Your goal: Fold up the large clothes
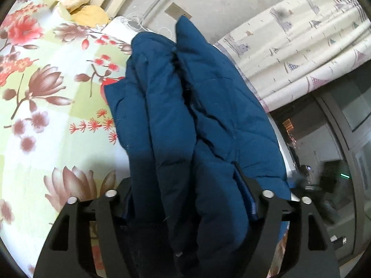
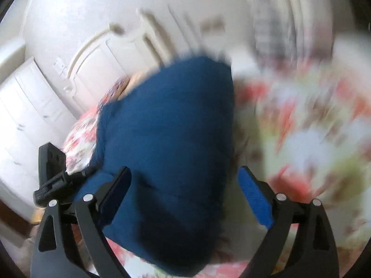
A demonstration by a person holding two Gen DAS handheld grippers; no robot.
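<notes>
I see left gripper [image 1: 187, 185] fingers spread, blue padded jacket [image 1: 185, 106] bunched between them; right gripper [image 2: 185, 180] spread around jacket, right pad clear; floral bedspread [image 1: 46, 88] open at frame left.

The left black two-finger gripper [image 1: 189, 194] tilts downward, jaws wide; the right black gripper with blue pads [image 2: 185, 185] likewise gapes.

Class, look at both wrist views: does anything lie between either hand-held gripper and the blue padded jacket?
Nothing visible does. The blue padded jacket already bulges between the fingers of the left hand-held gripper and the right hand-held gripper, over the floral bedsheet.
</notes>
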